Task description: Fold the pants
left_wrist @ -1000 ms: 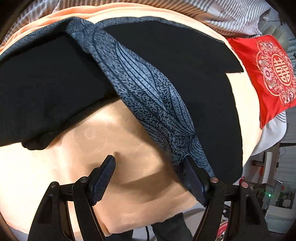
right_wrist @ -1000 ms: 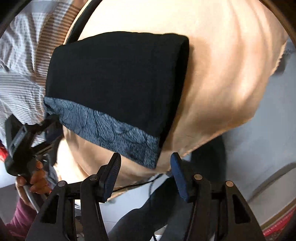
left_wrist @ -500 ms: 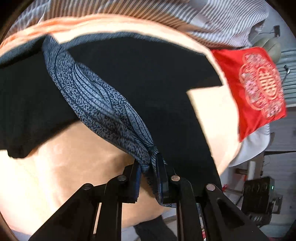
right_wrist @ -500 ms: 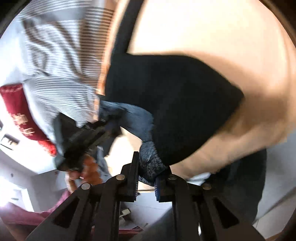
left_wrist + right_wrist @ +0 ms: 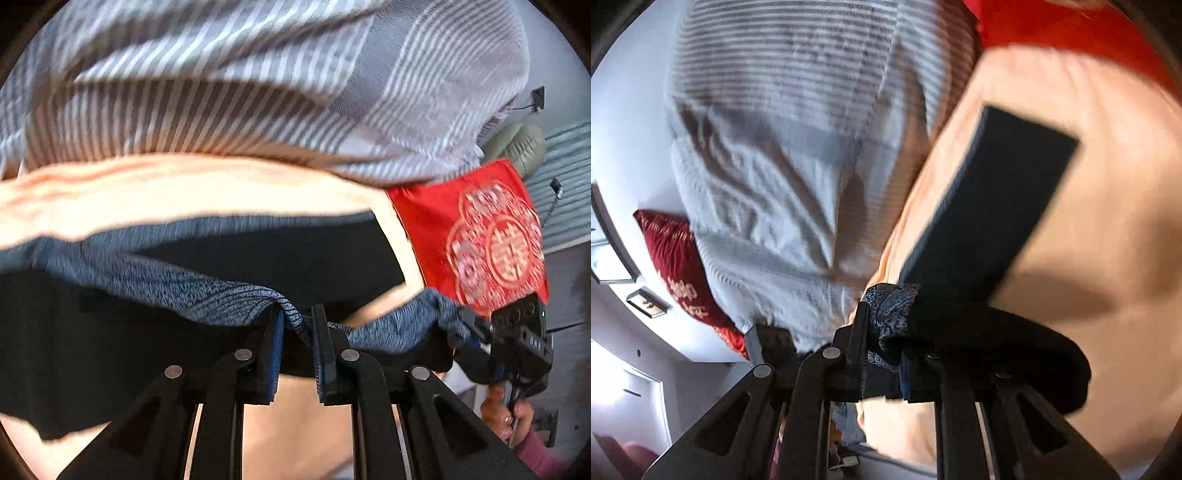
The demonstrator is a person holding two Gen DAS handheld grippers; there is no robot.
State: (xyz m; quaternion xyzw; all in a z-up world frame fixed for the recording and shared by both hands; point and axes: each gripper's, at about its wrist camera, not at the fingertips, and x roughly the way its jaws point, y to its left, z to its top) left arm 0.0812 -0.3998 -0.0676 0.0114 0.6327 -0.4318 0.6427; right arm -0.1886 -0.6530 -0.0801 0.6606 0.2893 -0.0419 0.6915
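Observation:
The black pants [image 5: 110, 354] with a blue-grey patterned waistband [image 5: 177, 291] lie on a peach sheet [image 5: 184, 188]. My left gripper [image 5: 297, 325] is shut on the waistband and holds it lifted above the sheet. My right gripper [image 5: 884, 332] is shut on the other corner of the waistband [image 5: 892, 306]; it also shows at the right of the left wrist view [image 5: 469, 328]. The band hangs stretched between the two grippers. A flat black part of the pants [image 5: 993, 218] lies further along the sheet [image 5: 1089, 221].
A grey striped duvet [image 5: 258, 92] is bunched at the back of the bed. A red embroidered pillow [image 5: 480, 236] lies at the right. A second red pillow [image 5: 676, 251] lies beside the duvet [image 5: 798, 147]. Wall and framed pictures [image 5: 646, 306] beyond.
Both grippers closed on the waistband corners and lifted them up and toward the back of the bed. The views have swung towards the duvet and pillows.

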